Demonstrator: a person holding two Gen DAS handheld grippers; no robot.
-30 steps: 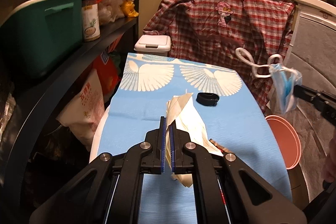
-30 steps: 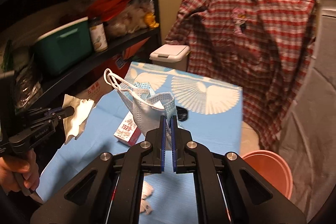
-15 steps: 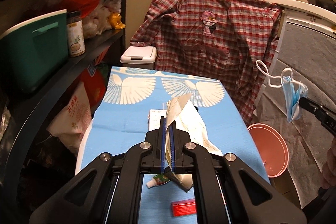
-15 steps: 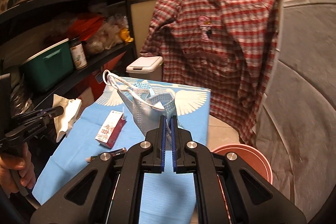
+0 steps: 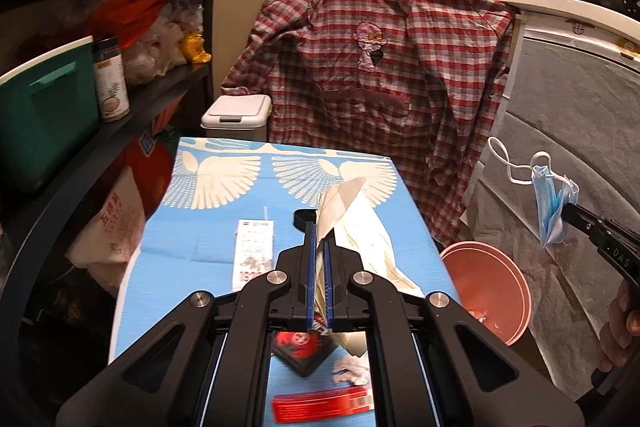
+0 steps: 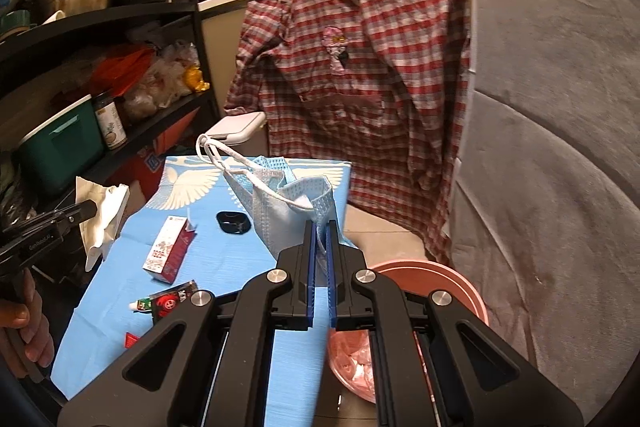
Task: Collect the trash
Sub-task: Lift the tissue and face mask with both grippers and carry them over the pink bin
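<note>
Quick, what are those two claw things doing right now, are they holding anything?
Left gripper: shut on a crumpled white paper tissue.
Right gripper: shut on a light blue pleated face mask.

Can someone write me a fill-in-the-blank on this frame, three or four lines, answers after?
1. The right gripper is shut on a blue ____.
2. The left gripper is shut on a crumpled white ____.
3. The pink bin stands on the floor beside the ____ table.
4. The plaid ____ hangs behind the table.

Answers: face mask; paper; blue; shirt.
</note>
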